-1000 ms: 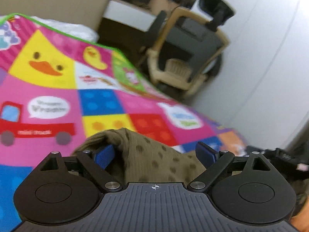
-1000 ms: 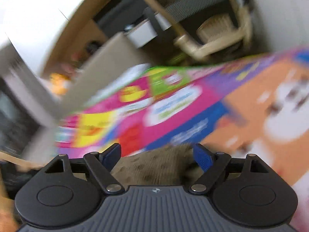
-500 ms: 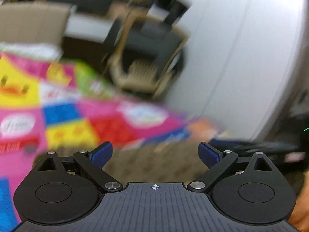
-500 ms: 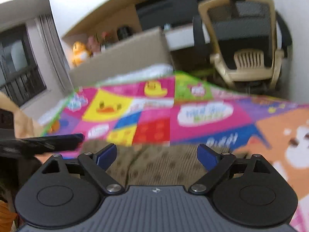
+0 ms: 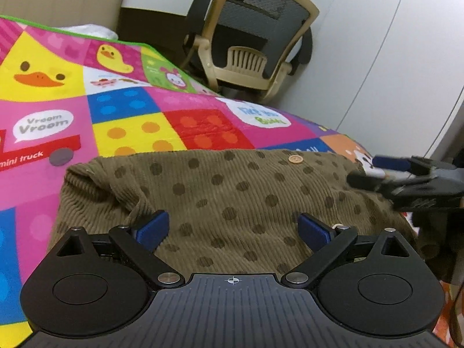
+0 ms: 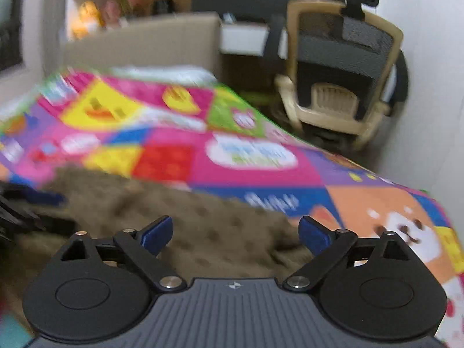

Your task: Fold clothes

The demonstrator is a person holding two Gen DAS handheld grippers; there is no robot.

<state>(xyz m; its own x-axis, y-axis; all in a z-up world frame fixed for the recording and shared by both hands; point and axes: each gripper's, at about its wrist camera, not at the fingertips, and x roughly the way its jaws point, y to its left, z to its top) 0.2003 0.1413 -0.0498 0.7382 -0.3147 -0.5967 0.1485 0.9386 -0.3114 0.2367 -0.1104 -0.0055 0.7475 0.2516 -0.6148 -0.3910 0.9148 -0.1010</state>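
I have the garment (image 5: 232,191), olive corduroy with dark dots, lying on the mat (image 5: 121,110) just ahead of both tools. From my left gripper (image 5: 233,229) it shows as a wide, fairly flat band with one small button (image 5: 295,159) near its far edge and a bunched, rolled-up lump at its left end. I judge that it is at least partly folded, but I cannot tell how many folds are in it, nor whether that lump is a fold or a mess awaiting smoothing; the near edge is hidden under my tools.

My left gripper's jaws stand wide apart over the cloth and hold nothing. My right gripper (image 6: 235,233) is likewise spread wide and empty; it shows at the garment's right end in the left view, blurred.

Beyond the garment the mat reads "Vroom Vroom" (image 5: 43,124) and "mini truck" (image 5: 21,159). Other lettering on the mat is too blurred to read.
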